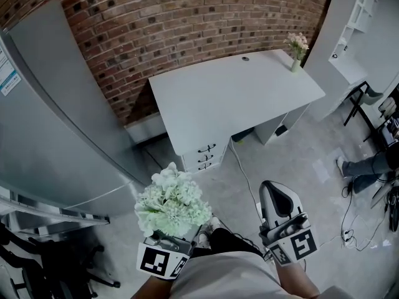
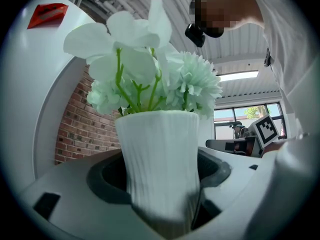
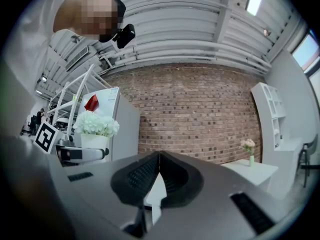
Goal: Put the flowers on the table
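Observation:
A bunch of pale green-white flowers (image 1: 171,199) stands in a white ribbed vase (image 2: 160,159). My left gripper (image 1: 164,234) is shut on that vase, its jaws wide around the lower body, low at the left of the head view. The right gripper view shows the same bunch of flowers (image 3: 95,124) at its left. My right gripper (image 1: 278,199) is shut with nothing in it, its tips meeting (image 3: 159,157). The white table (image 1: 237,98) stands ahead against the brick wall. A small vase of pink flowers (image 1: 297,50) sits on its far right corner.
A tall grey cabinet (image 1: 56,117) fills the left side. Drawers (image 1: 209,156) sit under the table's near left end. A white cable (image 1: 246,176) runs over the floor. White shelving (image 1: 358,23) and a seated person's legs (image 1: 368,166) are at the right.

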Demonstrator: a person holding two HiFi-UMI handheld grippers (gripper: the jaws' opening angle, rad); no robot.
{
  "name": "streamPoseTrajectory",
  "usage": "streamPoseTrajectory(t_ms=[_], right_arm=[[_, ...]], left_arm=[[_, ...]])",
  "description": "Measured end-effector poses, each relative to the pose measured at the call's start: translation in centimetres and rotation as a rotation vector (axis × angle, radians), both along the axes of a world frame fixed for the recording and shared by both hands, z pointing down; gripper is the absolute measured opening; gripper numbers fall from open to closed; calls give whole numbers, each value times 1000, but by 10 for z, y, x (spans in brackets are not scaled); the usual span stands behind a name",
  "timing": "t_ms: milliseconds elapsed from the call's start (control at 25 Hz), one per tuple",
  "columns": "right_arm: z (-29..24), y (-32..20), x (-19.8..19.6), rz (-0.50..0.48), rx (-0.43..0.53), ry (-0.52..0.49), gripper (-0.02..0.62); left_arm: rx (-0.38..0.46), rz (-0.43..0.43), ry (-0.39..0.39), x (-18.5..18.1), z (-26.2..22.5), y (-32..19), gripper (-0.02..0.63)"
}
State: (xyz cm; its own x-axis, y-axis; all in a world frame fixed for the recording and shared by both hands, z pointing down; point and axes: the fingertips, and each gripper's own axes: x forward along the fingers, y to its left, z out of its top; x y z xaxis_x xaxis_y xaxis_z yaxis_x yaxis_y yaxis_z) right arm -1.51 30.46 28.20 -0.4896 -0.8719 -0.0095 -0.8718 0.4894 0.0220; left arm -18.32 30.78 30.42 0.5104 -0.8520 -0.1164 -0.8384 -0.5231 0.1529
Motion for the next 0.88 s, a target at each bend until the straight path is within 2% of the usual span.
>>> streamPoseTrajectory(t_ms=[480, 880], right_arm=[[1, -3, 17, 42, -3, 21, 15], [4, -46, 28, -13, 3, -16, 15]], left_arm=[[12, 10, 22, 7, 0, -14, 367], [9, -30, 6, 20, -1, -46, 367]])
